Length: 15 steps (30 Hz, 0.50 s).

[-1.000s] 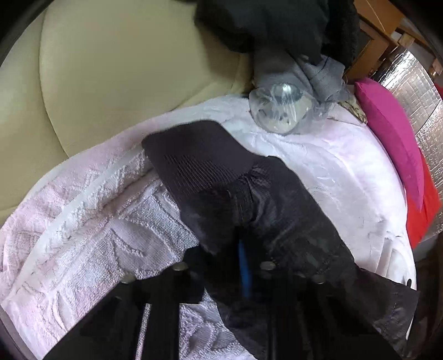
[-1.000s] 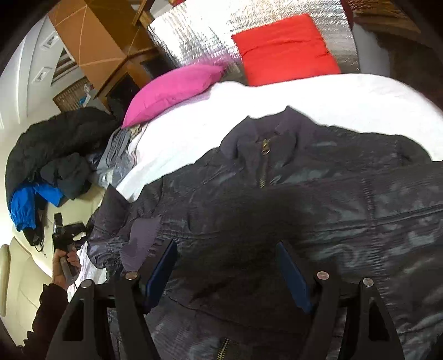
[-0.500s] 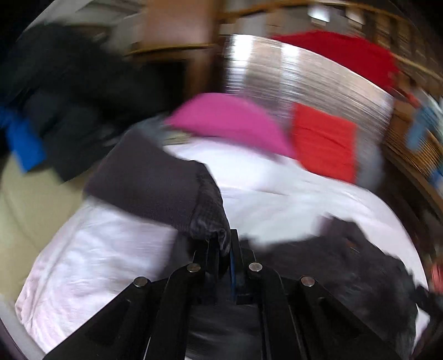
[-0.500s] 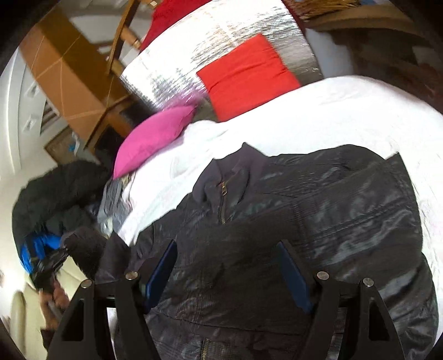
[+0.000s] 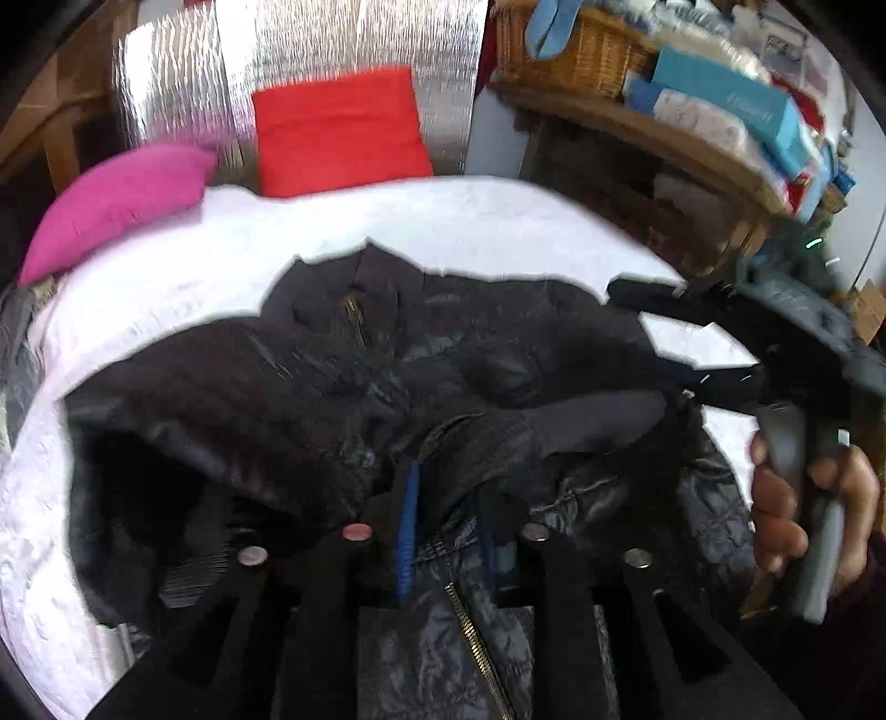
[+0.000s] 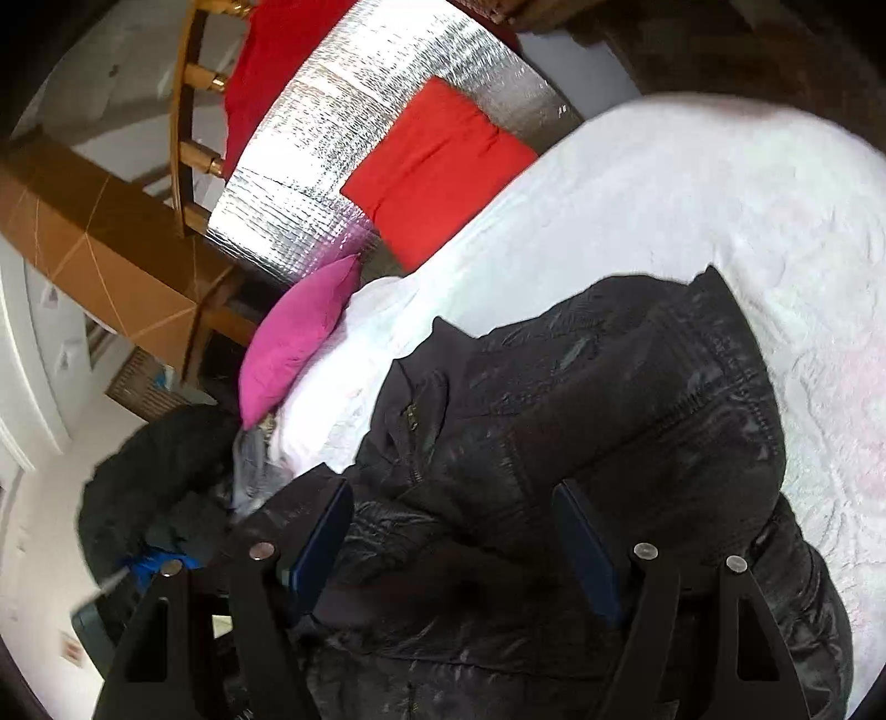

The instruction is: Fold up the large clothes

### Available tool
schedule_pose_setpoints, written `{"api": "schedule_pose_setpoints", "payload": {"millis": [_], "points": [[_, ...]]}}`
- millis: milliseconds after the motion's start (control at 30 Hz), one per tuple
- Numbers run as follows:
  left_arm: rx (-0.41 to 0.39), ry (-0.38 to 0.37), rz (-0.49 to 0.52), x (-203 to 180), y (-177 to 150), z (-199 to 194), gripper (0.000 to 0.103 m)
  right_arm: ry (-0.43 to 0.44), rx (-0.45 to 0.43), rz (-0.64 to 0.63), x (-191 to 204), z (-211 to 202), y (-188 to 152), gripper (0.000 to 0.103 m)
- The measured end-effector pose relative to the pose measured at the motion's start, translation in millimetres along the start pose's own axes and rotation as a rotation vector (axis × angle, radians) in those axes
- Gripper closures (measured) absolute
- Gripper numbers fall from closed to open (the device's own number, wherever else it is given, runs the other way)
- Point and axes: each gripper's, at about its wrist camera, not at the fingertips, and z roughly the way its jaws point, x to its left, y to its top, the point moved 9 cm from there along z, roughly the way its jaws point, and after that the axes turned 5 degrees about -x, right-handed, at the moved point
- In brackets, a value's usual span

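A dark quilted jacket (image 5: 343,376) lies front-up on a white textured bedspread (image 5: 476,221), collar toward the pillows. My left gripper (image 5: 448,515) is shut on the jacket's ribbed sleeve cuff (image 5: 515,437), holding the sleeve across the jacket's front above the zipper. My right gripper (image 6: 454,526) is open, its jaws wide apart, just above the jacket (image 6: 609,399) near its side; it also shows at the right of the left wrist view (image 5: 692,343), held by a hand.
A pink pillow (image 5: 116,205) and a red pillow (image 5: 338,133) lean on a silver foil panel (image 5: 299,50) at the bed's head. A wooden shelf with a basket and boxes (image 5: 681,83) stands right. Dark clothes (image 6: 149,476) are heaped left of the bed.
My left gripper has carried the sleeve from the bed's left side over onto the jacket's front. The right gripper has stayed open and shifted slightly over the jacket.
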Motion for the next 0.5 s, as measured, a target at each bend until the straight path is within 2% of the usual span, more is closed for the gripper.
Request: {"api": "schedule_pose_setpoints", "payload": {"millis": [33,67,100,200,267,333,400,500], "points": [[-0.027,-0.002,-0.013,3.2,2.8,-8.1,0.047,0.016,0.015,0.019,-0.3,2.0,-1.2,0.018],[-0.093,0.013,-0.050,18.3,9.3,-27.9,0.023,0.031,0.036,0.038,-0.6,4.8,-3.2,0.018],[-0.144,0.051,-0.076,34.9,15.4,-41.4,0.017,0.039,0.056,0.050,-0.9,8.2,-5.4,0.018],[-0.201,0.217,-0.105,83.8,14.3,-66.7,0.016,0.025,0.108,0.062,-2.7,18.9,-13.9,0.018],[-0.205,0.284,-0.151,119.3,7.0,-71.5,0.016,0.022,0.145,0.082,-4.2,23.3,-20.9,0.018],[-0.180,0.313,-0.220,150.5,-4.9,-65.7,0.016,0.039,0.160,0.108,-2.4,21.4,-26.0,0.018],[-0.129,0.360,-0.267,174.0,-18.5,-54.6,0.016,0.025,0.160,0.075,1.0,20.4,-28.9,0.018],[-0.068,0.483,-0.230,189.0,-26.6,-34.4,0.016,-0.068,0.151,0.010,-5.0,33.8,-32.4,0.018]]}}
